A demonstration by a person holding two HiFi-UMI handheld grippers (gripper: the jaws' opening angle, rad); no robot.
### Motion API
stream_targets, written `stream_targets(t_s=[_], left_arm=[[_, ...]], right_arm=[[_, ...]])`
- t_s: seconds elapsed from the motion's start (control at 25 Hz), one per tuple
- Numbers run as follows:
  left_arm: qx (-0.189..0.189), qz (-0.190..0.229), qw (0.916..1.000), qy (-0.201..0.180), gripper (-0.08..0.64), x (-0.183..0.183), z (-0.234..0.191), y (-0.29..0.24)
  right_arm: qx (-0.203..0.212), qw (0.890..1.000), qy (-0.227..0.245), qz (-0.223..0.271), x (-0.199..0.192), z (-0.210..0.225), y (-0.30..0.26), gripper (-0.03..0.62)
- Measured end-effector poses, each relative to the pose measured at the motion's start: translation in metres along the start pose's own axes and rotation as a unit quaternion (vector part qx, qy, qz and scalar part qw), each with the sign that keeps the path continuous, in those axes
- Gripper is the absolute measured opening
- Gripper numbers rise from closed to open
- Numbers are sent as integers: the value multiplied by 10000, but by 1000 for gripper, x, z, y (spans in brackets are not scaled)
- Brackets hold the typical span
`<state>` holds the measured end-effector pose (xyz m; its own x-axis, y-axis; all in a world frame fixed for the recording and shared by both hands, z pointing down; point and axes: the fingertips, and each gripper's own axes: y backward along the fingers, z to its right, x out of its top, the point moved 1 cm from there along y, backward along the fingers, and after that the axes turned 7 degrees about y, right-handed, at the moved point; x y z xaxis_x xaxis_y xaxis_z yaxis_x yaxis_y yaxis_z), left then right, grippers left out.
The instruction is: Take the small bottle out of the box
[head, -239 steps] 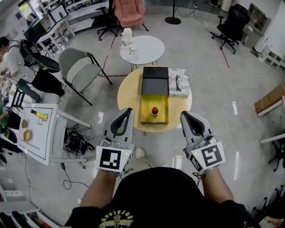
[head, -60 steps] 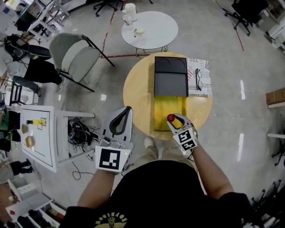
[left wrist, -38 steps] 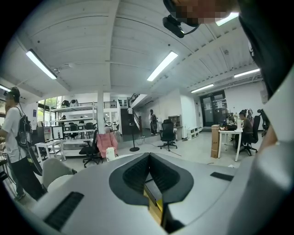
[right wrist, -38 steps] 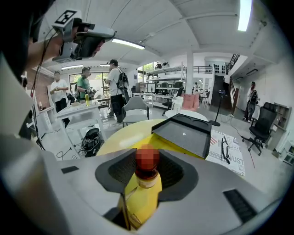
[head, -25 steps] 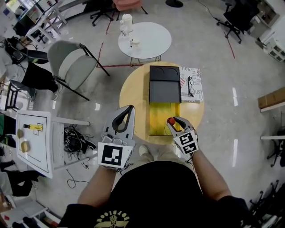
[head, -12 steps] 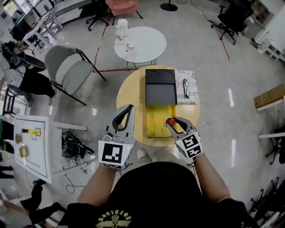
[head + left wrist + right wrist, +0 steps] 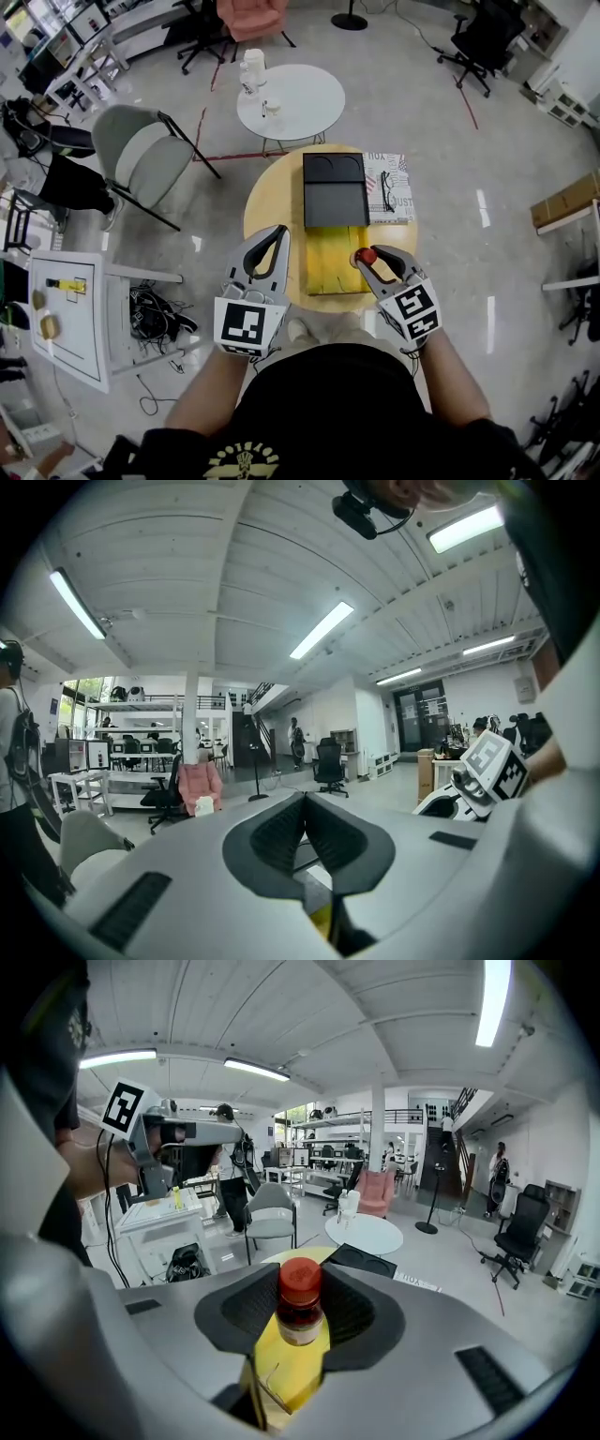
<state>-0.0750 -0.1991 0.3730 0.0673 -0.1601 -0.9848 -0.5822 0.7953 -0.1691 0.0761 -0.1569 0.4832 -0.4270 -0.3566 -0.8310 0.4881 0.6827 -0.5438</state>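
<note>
A small bottle [image 7: 366,255] with a red cap and a dark body is held upright between the jaws of my right gripper [image 7: 371,257]. It hangs at the right edge of the open box [image 7: 328,267], whose inside is yellow and whose black lid [image 7: 334,190] lies folded back. In the right gripper view the bottle [image 7: 300,1302] stands between the pads of the right gripper [image 7: 300,1316], above the yellow box [image 7: 286,1368]. My left gripper [image 7: 274,234] hovers at the table's left edge, shut and empty; its jaws meet in the left gripper view [image 7: 305,822].
The box sits on a round wooden table [image 7: 272,202] beside a magazine with glasses [image 7: 386,187] on it. Beyond are a white round table [image 7: 291,101], a grey chair [image 7: 150,155] and a white side table [image 7: 66,305] at the left.
My right gripper with the bottle has drifted a little to the right, from over the box's inside to its right edge. The left gripper has kept its place.
</note>
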Motion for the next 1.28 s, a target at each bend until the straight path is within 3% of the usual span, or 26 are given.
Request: stream_targets(t_s=[0.68, 0.92, 1.28], left_arm=[[-102, 18, 9999, -8, 14, 6, 7, 1], [-213, 154, 9996, 61, 14, 10, 13, -2], [-93, 21, 10000, 10, 14, 10, -3, 0]], right_arm=[[150, 9996, 237, 98, 53, 5, 31, 152], [141, 9991, 277, 286, 75, 6, 40, 152], [130, 9977, 314, 593, 99, 6, 53, 152]])
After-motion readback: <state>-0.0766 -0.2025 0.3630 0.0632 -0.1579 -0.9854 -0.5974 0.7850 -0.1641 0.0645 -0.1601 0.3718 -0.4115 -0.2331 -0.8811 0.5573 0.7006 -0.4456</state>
